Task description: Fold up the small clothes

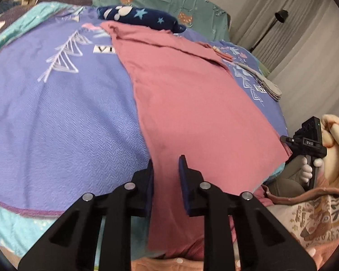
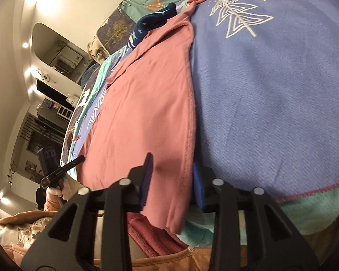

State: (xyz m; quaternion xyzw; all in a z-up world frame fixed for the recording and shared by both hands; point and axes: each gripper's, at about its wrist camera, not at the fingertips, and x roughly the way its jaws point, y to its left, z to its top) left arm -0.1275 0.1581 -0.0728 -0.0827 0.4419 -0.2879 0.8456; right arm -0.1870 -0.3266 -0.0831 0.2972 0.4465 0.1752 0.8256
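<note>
A pink garment [image 1: 187,99] lies spread lengthwise on a purple blanket [image 1: 56,103] on the bed; it also shows in the right wrist view [image 2: 151,103]. My left gripper [image 1: 166,164] is open, its jaws on either side of the garment's near left edge. My right gripper [image 2: 172,164] is open, its jaws on either side of the garment's near right hem. The right gripper also shows in the left wrist view [image 1: 287,140] at the garment's near right corner. The left gripper shows in the right wrist view [image 2: 78,160] at the far left.
A dark blue star-patterned cloth [image 1: 142,18] lies at the far end of the garment. Grey socks [image 1: 269,85] lie at the blanket's right edge. A floor lamp [image 1: 280,15] and curtains stand beyond. Shelves and lit wall niches [image 2: 56,63] are at the left.
</note>
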